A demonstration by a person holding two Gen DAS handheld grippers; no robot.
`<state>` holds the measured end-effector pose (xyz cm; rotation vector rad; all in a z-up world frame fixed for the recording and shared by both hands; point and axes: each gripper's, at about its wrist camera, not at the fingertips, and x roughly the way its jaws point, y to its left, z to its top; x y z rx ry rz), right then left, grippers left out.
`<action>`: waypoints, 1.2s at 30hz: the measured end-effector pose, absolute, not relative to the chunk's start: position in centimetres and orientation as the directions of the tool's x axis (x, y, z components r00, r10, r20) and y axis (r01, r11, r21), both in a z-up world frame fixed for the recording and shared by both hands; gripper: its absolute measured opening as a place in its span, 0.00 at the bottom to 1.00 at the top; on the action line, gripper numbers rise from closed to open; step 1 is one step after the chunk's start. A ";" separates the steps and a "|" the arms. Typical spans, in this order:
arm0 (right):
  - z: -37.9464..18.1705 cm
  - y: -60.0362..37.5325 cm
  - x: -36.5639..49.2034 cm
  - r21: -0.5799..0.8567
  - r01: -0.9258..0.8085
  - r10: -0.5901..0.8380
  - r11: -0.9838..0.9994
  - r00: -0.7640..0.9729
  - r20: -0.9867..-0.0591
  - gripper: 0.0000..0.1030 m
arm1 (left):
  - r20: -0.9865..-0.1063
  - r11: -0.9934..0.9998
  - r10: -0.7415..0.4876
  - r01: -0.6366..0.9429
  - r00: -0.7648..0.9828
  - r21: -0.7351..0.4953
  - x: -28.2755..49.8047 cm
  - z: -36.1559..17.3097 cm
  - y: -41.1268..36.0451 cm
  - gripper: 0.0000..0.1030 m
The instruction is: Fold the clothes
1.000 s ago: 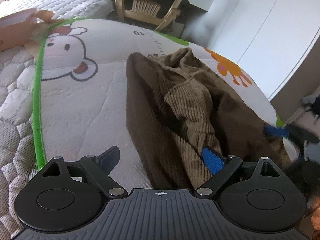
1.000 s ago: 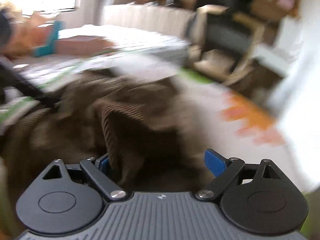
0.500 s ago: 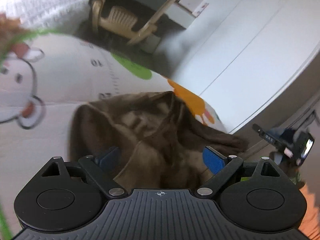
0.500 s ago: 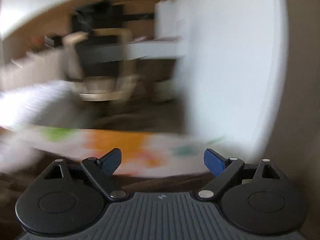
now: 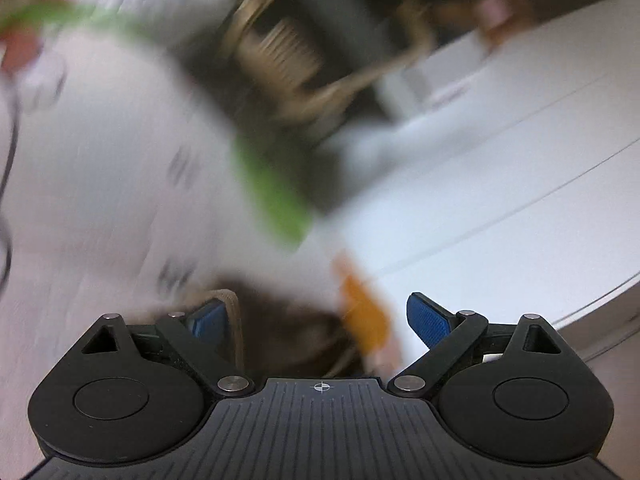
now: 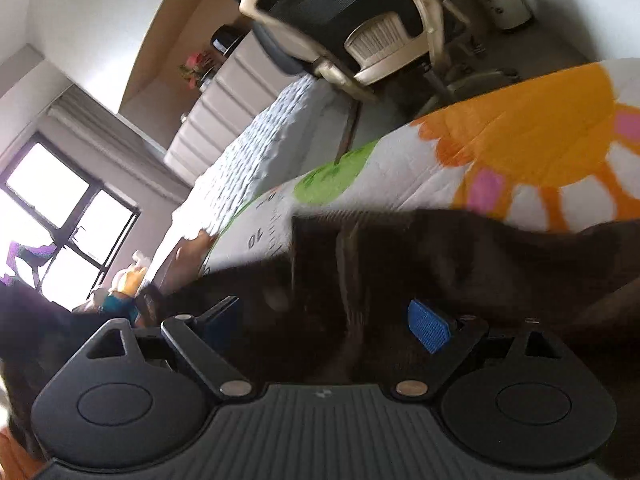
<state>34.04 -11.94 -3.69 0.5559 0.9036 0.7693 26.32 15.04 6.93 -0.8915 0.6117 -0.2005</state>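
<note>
Printed bedding (image 6: 520,148) lies under the brown garment (image 6: 460,260); both the left gripper (image 5: 316,320) and right gripper (image 6: 324,320) hang released over it.

Left tongs (image 5: 320,318) and right tongs (image 6: 326,320) both gape wide.

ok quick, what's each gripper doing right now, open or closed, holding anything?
Left gripper: open, fingers wide apart, nothing pinched; the brown garment lies between them.
Right gripper: open, fingers spread over the brown garment, not clamped on it.
</note>
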 end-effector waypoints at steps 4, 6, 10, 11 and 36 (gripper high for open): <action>-4.5 -8.9 35.8 0.745 -0.377 0.832 0.550 0.322 -0.451 0.91 | -0.408 0.728 -0.369 -0.014 0.835 -0.686 25.5 9.0 14.7 0.94; -4.1 -8.7 37.3 0.807 -0.347 0.861 0.478 0.367 -0.352 0.91 | -0.447 0.767 -0.374 0.000 0.813 -0.642 25.6 8.3 13.9 0.94; -1.8 -12.9 39.2 0.892 -0.233 0.749 0.386 0.644 -0.156 0.91 | -0.533 0.813 -0.341 -0.041 0.775 -0.580 25.1 6.8 13.6 0.94; -1.2 -13.8 39.4 0.866 -0.210 0.703 0.454 0.681 -0.204 0.91 | -0.545 0.822 -0.334 -0.046 0.769 -0.568 24.7 6.8 13.7 0.94; -0.4 -9.6 35.8 0.672 -0.290 0.677 0.681 0.599 -0.427 0.85 | -0.797 0.978 -0.171 0.003 0.579 -0.207 12.1 1.5 15.4 0.95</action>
